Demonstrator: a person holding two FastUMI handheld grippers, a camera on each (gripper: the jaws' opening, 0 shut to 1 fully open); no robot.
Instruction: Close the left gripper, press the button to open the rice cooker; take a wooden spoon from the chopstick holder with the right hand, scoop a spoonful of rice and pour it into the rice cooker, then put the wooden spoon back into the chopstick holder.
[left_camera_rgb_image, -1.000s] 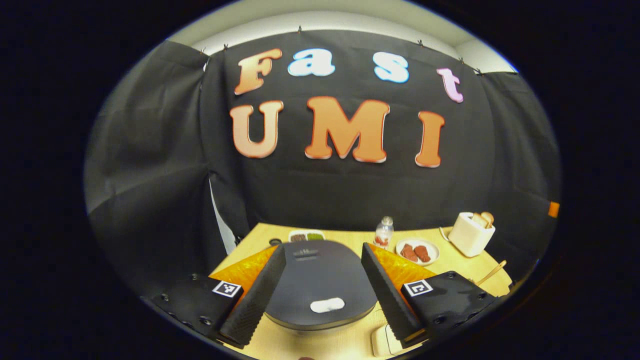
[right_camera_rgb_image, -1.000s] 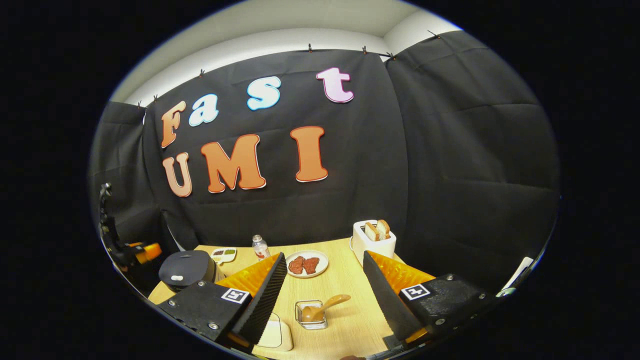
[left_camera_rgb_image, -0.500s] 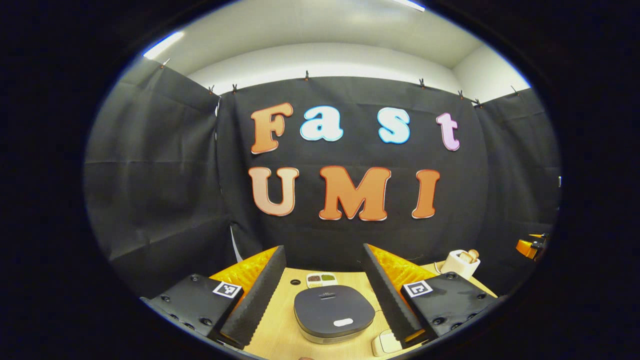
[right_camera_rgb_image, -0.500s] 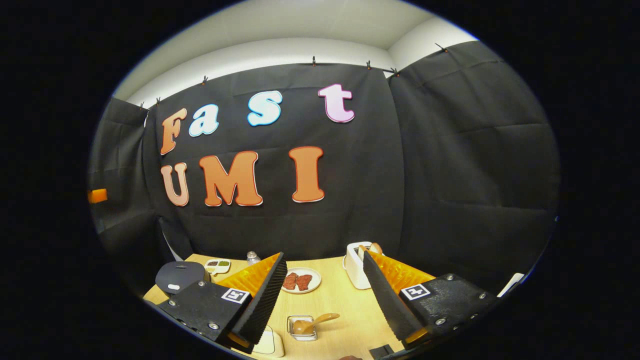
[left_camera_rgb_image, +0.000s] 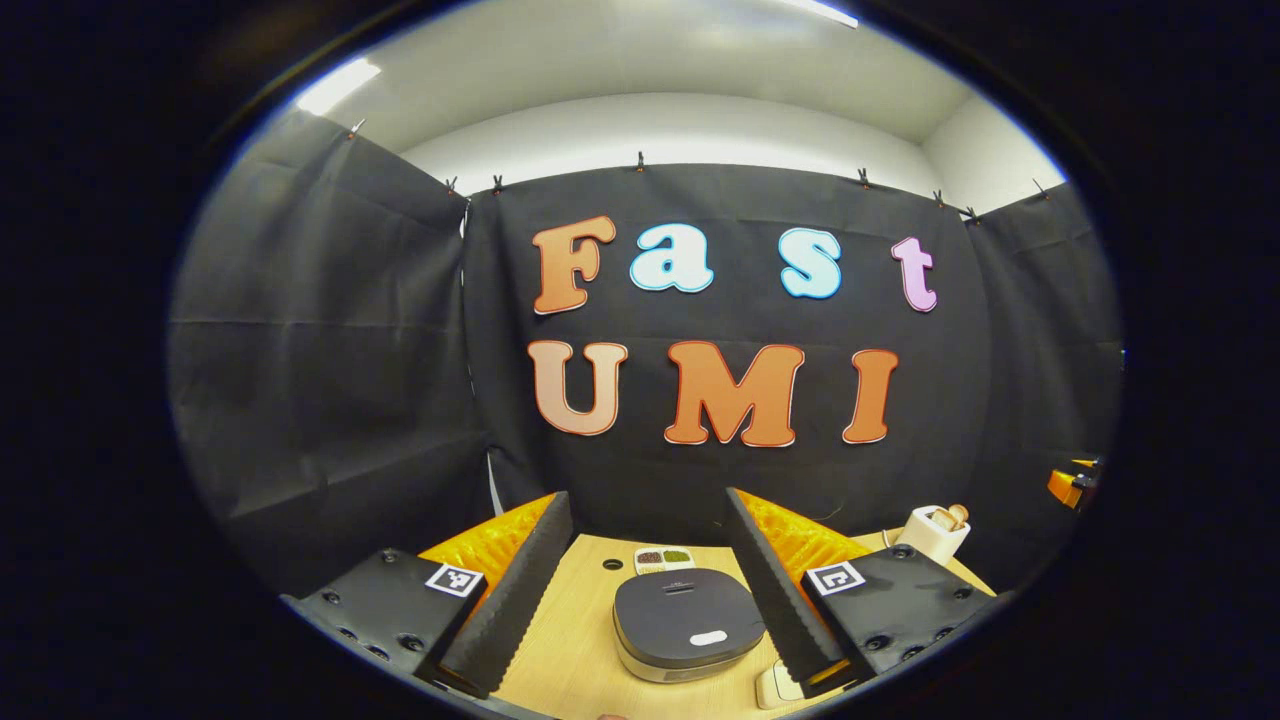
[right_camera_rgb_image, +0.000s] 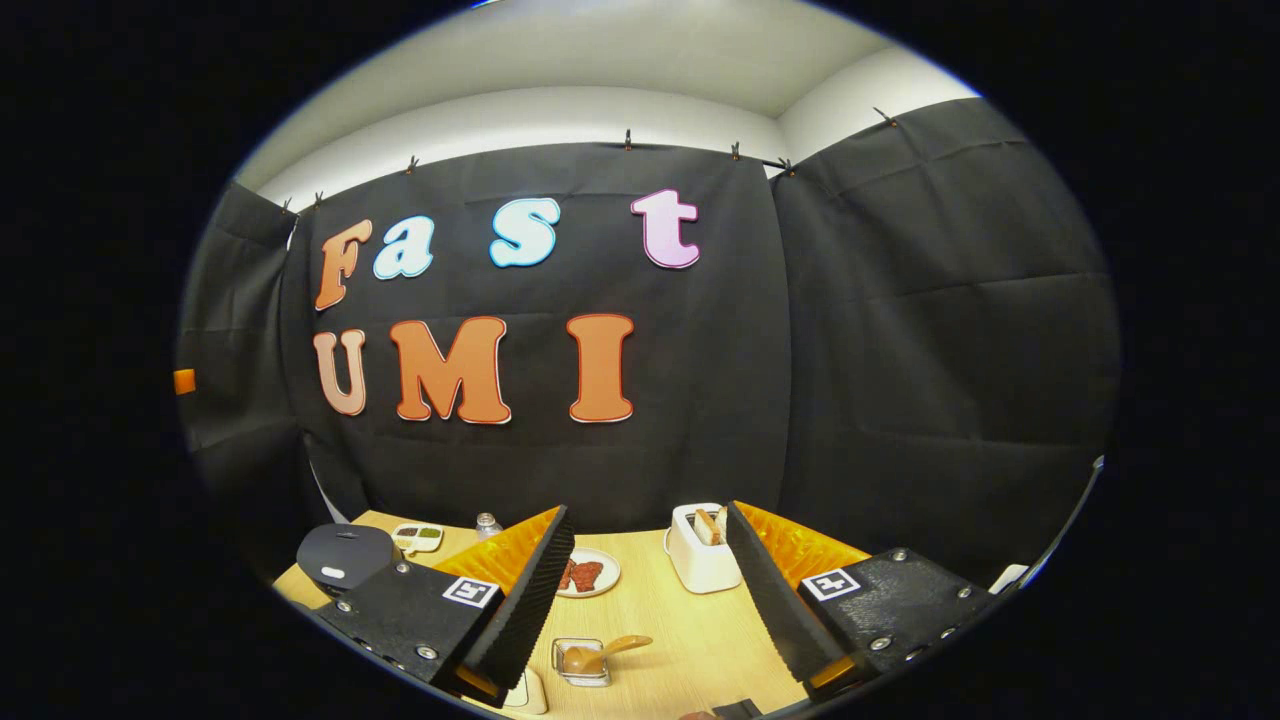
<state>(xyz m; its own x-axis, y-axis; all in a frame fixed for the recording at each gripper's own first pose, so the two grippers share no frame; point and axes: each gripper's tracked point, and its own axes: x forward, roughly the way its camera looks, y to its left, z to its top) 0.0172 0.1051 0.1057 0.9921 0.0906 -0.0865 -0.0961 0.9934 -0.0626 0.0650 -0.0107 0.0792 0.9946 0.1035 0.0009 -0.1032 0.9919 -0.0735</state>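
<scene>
Hovering over the worktop, both grippers empty | rice cooker lid down, between the spread fingers of the left gripper | right gripper fingers wide apart above the wooden spoon, which lies in a small clear holder | toaster behind

Matt dark rice cooker lid on a pale wood-grain table.

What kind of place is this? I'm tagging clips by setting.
Likely a staged kitchen tabletop in a cloth-walled booth: a closed rice cooker, a toaster holding bread, and a plate of food stand on a wooden table.
</scene>
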